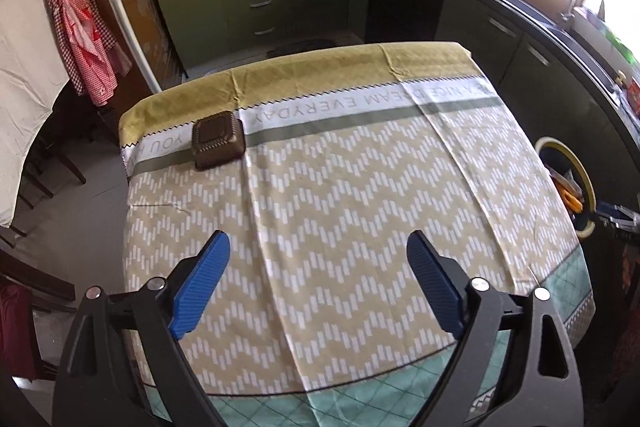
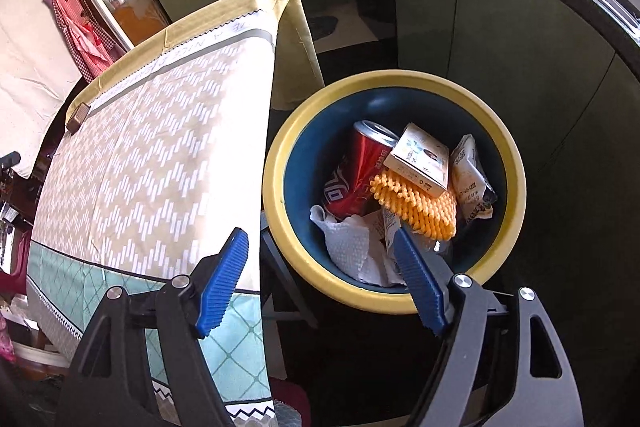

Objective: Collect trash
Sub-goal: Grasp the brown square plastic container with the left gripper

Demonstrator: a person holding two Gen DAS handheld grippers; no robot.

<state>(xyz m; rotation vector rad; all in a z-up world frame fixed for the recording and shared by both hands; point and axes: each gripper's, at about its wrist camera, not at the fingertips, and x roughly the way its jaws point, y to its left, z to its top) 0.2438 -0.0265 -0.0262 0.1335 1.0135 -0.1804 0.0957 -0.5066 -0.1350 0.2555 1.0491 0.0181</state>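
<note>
A round bin (image 2: 280,163) with a yellow rim and dark blue inside stands on the floor beside the table's right edge. In it lie a red can (image 2: 360,163), a small carton (image 2: 420,159), a white packet (image 2: 468,167), a yellow foam net (image 2: 416,207) and crumpled white paper (image 2: 352,247). My right gripper (image 2: 320,239) hangs open over the bin's near rim with nothing between its blue pads. My left gripper (image 1: 318,243) is open and empty above the near half of the table. The bin (image 1: 586,183) shows at the table's right edge in the left wrist view.
The table wears a beige zigzag tablecloth (image 1: 340,187). A brown square box (image 1: 218,145) sits near its far left corner, also seen as the brown box (image 2: 78,117) in the right wrist view. Green kitchen cabinets (image 1: 256,3) and a dark counter run behind and to the right.
</note>
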